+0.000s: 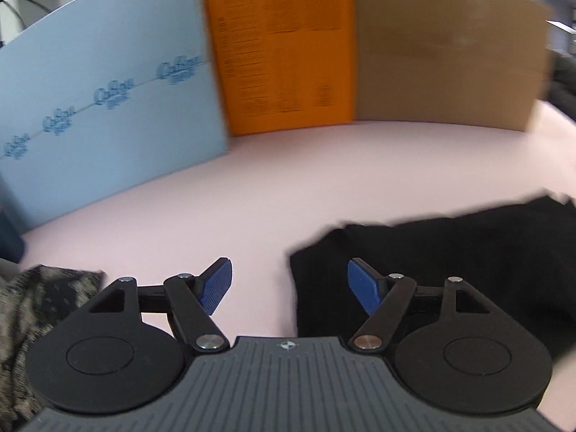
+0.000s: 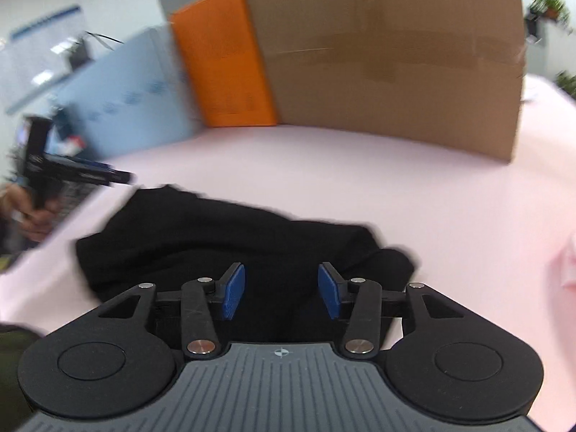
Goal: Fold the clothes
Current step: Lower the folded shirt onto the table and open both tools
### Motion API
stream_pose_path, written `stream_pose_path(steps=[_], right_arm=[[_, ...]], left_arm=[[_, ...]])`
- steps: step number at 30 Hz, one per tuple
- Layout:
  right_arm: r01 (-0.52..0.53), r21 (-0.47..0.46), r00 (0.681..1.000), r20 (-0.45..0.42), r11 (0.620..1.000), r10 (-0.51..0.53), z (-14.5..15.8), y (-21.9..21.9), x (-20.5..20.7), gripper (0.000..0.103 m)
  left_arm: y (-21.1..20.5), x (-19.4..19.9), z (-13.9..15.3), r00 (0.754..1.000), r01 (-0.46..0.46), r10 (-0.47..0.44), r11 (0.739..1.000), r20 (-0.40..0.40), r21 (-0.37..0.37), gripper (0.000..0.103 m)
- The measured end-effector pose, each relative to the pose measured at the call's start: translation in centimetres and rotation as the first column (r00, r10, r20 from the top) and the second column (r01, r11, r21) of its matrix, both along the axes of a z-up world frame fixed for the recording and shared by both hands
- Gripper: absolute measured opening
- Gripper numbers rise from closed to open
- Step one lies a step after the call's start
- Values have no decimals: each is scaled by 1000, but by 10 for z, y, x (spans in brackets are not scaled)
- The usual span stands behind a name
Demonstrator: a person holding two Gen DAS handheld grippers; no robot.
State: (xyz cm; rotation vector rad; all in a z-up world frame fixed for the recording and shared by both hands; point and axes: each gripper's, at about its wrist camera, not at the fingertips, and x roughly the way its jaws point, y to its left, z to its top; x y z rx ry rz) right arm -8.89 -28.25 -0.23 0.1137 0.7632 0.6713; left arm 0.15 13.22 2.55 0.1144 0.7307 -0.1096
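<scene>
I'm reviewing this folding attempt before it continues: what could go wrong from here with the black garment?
The black garment lies bunched, so the open right hand-held gripper may pinch several layers at once. The open left hand-held gripper straddles its edge and may miss it. Both views are blurred, so aim could be off.

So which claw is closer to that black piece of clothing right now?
Right. The right claw hangs open directly over the black garment, which fills the space between its fingers. The left claw, also open, sits at the garment's left edge, mostly over the bare pink table.
</scene>
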Motion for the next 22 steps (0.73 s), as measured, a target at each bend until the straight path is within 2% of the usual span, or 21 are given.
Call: stream_pose_path(steps=[2,5,8,11,13,14,15,19,21,22], right_arm=[[-45,33,998,-43,998,47,-4,0,-15,43],[-103,-29,994,-29,994,102,-13,12,-30,43],[-145,-108,989,13,983,148,-17,29,-40,43],[-212,-183,969,88,960,231,-16,50,-42,43],[-233,-262,960,95,937,265,-18,61,-39,39],[-238,-303,956,96,923,278,-20,66,-35,12],[-241,-344,952,97,907,289,-21,70,-30,3],[-256,-443,914,177,859,364,6,70,-42,3],[-303,-492,896,145,816,420,10,66,-50,3],[-338,-515,891,96,788,445,6,65,-52,4]], left_arm=[[-8,-34,0,992,127,-127,992,13,16,70],[-32,-72,-5,953,298,-301,949,17,98,71],[-59,-83,-13,933,356,-359,924,-3,138,71],[-69,-74,-22,940,342,-342,932,-19,121,71],[-71,-62,-27,945,328,-326,938,-37,107,71],[-71,-57,-30,946,323,-319,940,-51,108,71],[-72,-55,-32,949,315,-309,942,-62,113,71],[-68,-52,-39,956,290,-282,951,-85,103,72],[-67,-54,-40,958,282,-275,954,-82,102,76],[-66,-54,-40,959,278,-271,956,-80,99,77]])
